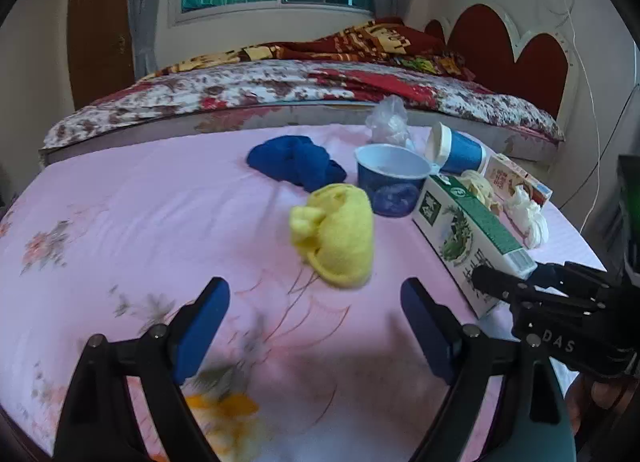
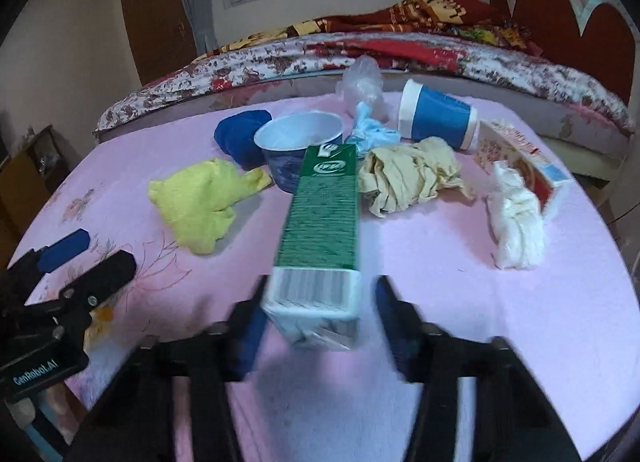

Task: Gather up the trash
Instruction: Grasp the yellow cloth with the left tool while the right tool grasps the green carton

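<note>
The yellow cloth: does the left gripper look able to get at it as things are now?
Probably yes. The left gripper is open and points at the yellow cloth, with only bare pink sheet between them. The green carton lies off to its right.

The left gripper (image 1: 316, 314) points forward and downward with its blue-padded jaws spread wide and nothing between them. The right gripper (image 2: 318, 314) also tilts downward; its jaws stand on either side of the near end of a green-and-white carton (image 2: 320, 222), the left pad close against it, a small gap showing at the right pad. Both are blurred.
</note>
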Demonstrator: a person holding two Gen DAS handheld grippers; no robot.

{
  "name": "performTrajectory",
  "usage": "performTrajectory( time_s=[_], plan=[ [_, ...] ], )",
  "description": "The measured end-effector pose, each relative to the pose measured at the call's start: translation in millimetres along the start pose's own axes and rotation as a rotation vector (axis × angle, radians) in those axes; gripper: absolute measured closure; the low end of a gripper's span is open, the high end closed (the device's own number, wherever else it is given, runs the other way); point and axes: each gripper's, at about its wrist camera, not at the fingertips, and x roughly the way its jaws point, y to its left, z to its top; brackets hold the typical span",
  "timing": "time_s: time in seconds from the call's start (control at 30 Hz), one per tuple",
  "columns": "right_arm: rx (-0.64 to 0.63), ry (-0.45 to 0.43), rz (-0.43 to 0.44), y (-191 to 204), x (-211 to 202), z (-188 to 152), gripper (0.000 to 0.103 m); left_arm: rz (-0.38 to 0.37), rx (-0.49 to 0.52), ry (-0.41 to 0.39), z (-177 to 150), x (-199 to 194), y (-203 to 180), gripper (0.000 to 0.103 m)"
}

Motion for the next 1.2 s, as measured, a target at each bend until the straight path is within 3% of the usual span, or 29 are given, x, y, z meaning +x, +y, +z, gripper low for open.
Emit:
performTrajectory(
  time_s=[0.13, 0.27, 0.43, 0.53, 0.63, 0.7, 1.2],
  plan=[
    [-0.007, 0.002, 0.01, -7, 5, 6, 0.059, -0.018, 0.006, 0.021, 12, 23, -8, 0.015],
    [-0.021, 0.002, 0.016, -12, 7, 9, 0.06, -0.02, 0.034, 0.056, 21, 43, -18, 0.022],
    [-0.038, 0.0, 0.013, -18, 9, 12, 0.06, -0.017, -0.008, 0.102, 30, 61, -16, 0.025],
    [-0.042, 0.003, 0.008, -18, 11, 15, 0.06, -0.007, -0.019, 0.122, 32, 66, -18, 0.035],
    [-0.044, 0.006, 0.006, -18, 12, 15, 0.06, -0.012, 0.003, 0.146, 27, 70, -20, 0.065],
    [-0.042, 0.01, 0.014, -17, 11, 16, 0.06, -0.011, 0.013, 0.128, 26, 61, -19, 0.072],
    [-0.096, -0.071, 0.019, 6, -57, -13, 0.062, -0.017, 0.057, 0.051, 5, -17, -24, 0.075]
  ],
)
